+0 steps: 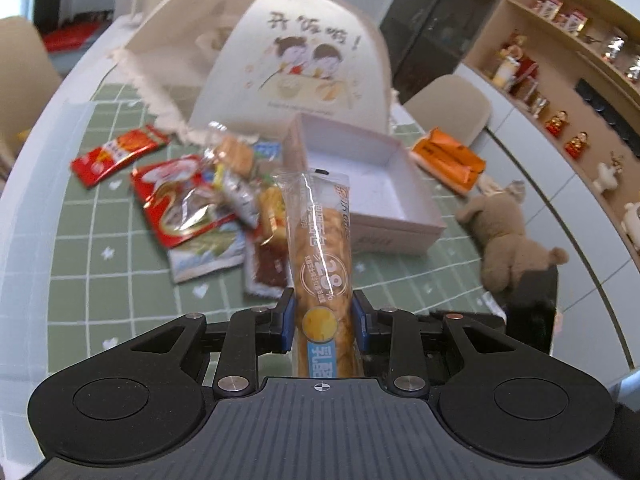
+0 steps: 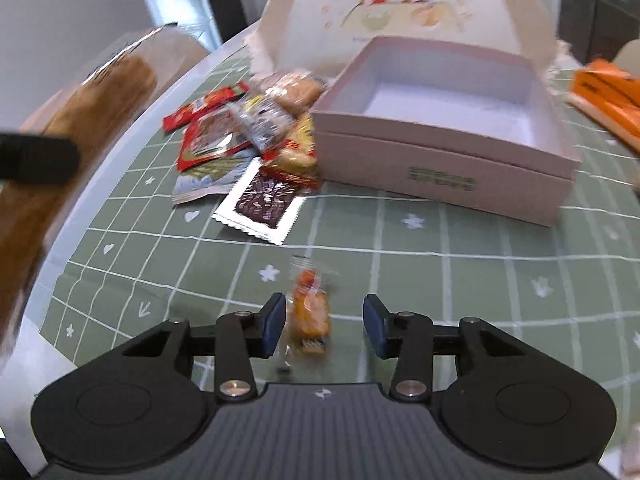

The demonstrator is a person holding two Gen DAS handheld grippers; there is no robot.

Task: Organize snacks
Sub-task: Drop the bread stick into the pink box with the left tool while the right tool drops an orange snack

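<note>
My left gripper [image 1: 323, 320] is shut on a long clear-wrapped bread stick snack [image 1: 320, 248], held upright above the table, in front of the open pink box [image 1: 400, 236]. A pile of snack packets [image 1: 200, 200] lies left of the box. My right gripper [image 2: 325, 326] is open, low over the table, with a small orange snack packet [image 2: 310, 314] lying between its fingers, nearer the left one. In the right wrist view the box [image 2: 440, 172] is empty and the snack pile [image 2: 248, 144] lies to its left. The held snack shows blurred at the far left [image 2: 60, 152].
A cream dome food cover [image 1: 296, 64] stands behind the box. An orange pack [image 1: 448, 158] lies right of the box, a brown plush toy [image 1: 504, 232] at the right edge. The table has a green checked cloth [image 2: 440, 280]. Shelves stand at the right [image 1: 568, 60].
</note>
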